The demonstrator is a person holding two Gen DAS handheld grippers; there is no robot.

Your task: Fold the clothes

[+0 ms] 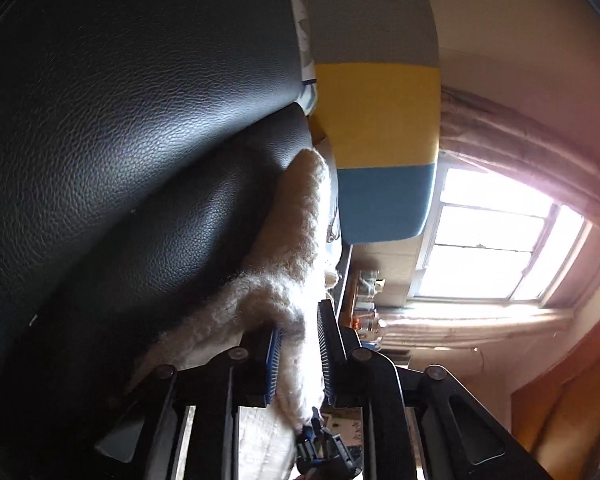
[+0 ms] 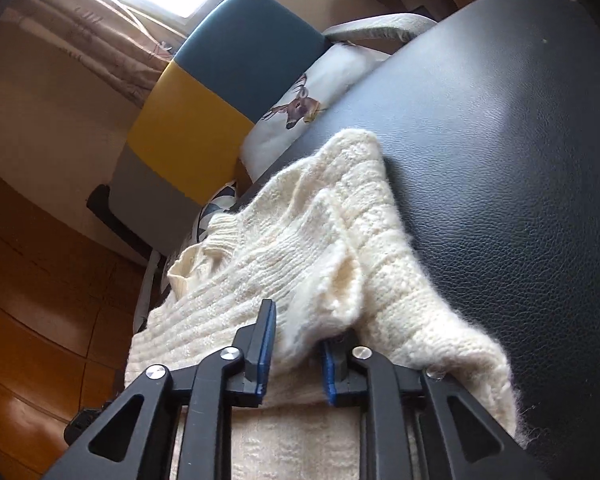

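**Both grippers clamp a cream knit sweater on a black leather seat**

The cream knit sweater [image 2: 316, 240] lies on a black, grained leather seat [image 2: 500, 160], bunched along the seat's edge, where it spills over toward the wooden floor [image 2: 32, 280]. Its ribbed collar shows near that edge, and the far end of the knit reaches up the seat toward a white cushion printed with a deer [image 2: 300, 108].

The right gripper [image 2: 294, 356] is closed on a raised fold of the sweater — the wool bulges up between its two blue-padded fingers [image 2: 266, 344], and more of the knit spreads beneath the black frame.

The left gripper [image 1: 300, 360] likewise pinches a fuzzy strip of the same sweater [image 1: 296, 240] between its ribbed blue pads [image 1: 274, 364]; from there the wool runs forward along the seat's edge. In this view the whole scene is turned on its side, with the leather seat [image 1: 140, 140] filling the left.

Past the seat stands a chair back [image 2: 220, 92] banded in grey, yellow and teal — the deer cushion leans against it. Behind that, a bright window [image 1: 496, 240] with pale curtains [image 1: 500, 128].
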